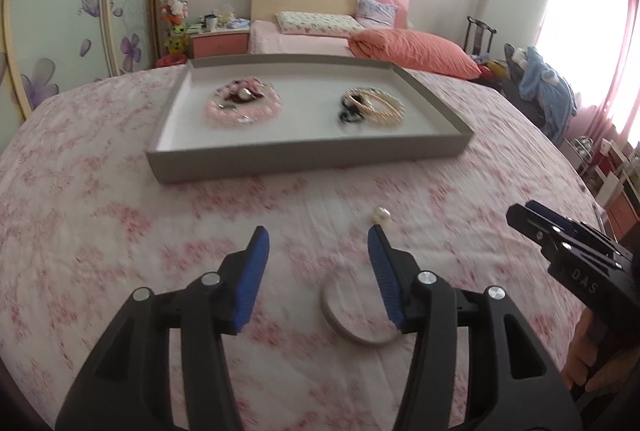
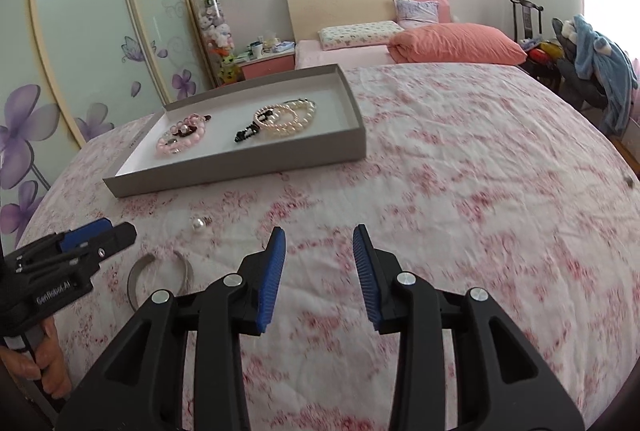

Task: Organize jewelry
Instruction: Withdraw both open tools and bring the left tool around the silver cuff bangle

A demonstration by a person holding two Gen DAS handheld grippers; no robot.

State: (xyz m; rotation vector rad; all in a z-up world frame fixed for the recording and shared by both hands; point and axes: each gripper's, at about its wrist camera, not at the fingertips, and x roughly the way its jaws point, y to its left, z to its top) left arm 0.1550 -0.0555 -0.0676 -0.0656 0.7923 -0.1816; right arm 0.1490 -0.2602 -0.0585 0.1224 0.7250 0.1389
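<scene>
A grey tray (image 1: 304, 161) (image 2: 240, 173) lies on the pink floral bedspread. In it are pink bead bracelets (image 1: 240, 107) (image 2: 182, 139) on the left and cream pearl bracelets (image 1: 380, 107) (image 2: 288, 119) with a black piece on the right. A silver open bangle (image 1: 352, 327) (image 2: 138, 279) and a pearl earring (image 1: 381, 215) (image 2: 199, 223) lie on the bedspread in front of the tray. My left gripper (image 1: 318, 235) is open and empty, just above the bangle. My right gripper (image 2: 319, 233) is open and empty over bare bedspread, right of the bangle.
The bedspread (image 2: 480, 191) stretches wide to the right. Behind it stand a bed with an orange pillow (image 1: 416, 51), a pink nightstand (image 1: 220, 45), a wardrobe with purple flower doors (image 2: 80, 71), and a chair with blue clothes (image 2: 600, 71).
</scene>
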